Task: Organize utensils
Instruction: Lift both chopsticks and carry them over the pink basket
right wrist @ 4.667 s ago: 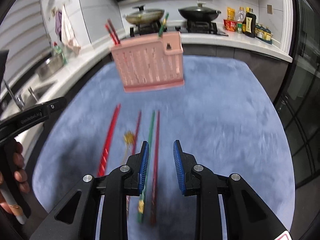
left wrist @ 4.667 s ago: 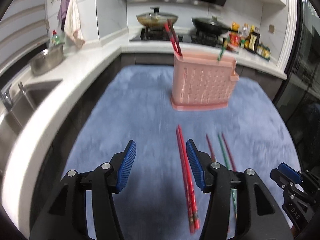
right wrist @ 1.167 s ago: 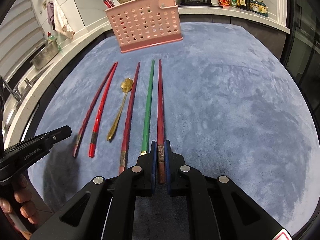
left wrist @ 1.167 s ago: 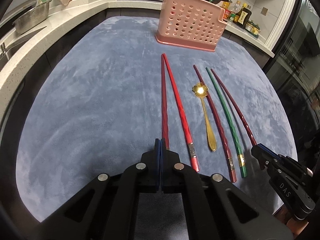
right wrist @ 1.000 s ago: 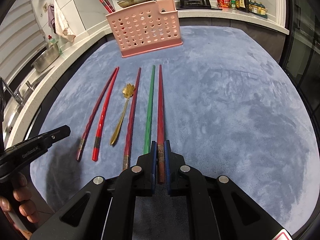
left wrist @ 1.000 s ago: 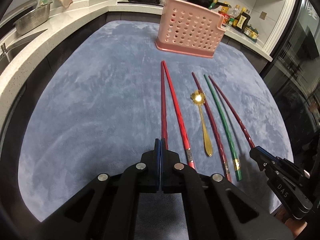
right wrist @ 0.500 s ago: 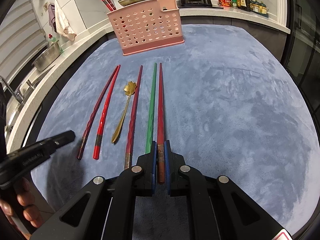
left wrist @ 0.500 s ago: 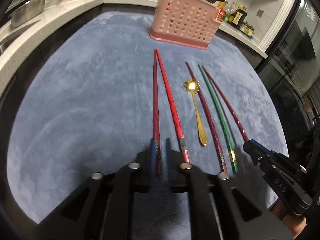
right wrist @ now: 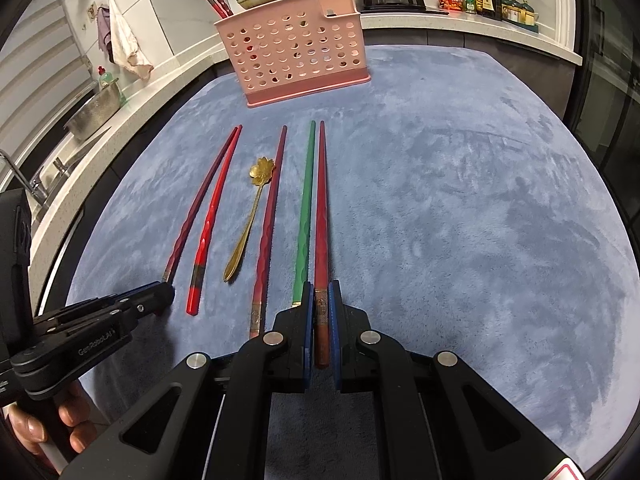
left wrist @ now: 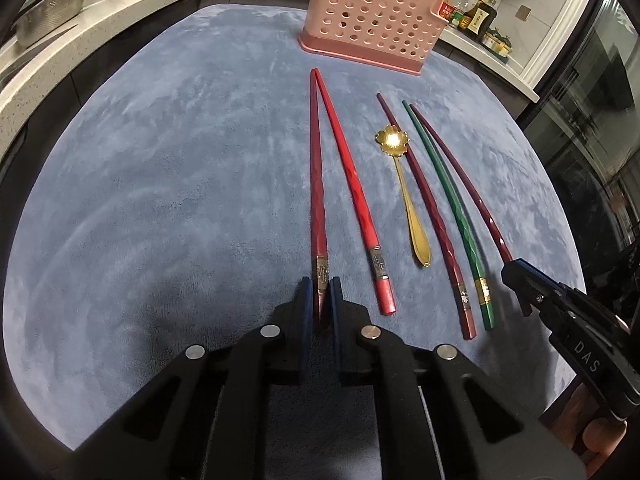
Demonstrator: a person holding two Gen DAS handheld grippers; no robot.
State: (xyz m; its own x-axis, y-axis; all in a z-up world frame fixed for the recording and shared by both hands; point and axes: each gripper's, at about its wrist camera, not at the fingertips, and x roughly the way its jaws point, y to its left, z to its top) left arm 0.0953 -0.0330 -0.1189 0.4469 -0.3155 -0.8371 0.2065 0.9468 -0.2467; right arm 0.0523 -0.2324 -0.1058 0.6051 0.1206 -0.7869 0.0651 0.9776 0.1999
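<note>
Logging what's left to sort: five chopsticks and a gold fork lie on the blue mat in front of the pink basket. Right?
Not quite: the gold piece is a spoon with a flower-shaped bowl, not a fork, as the right wrist view shows. Five chopsticks do lie on the mat before the basket.

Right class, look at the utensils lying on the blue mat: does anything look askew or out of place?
Mostly tidy. The two leftmost red chopsticks meet at their far tips and splay apart towards the camera, unlike the near-parallel rest. The gold spoon is the only non-chopstick in the row, between chopsticks.
</note>
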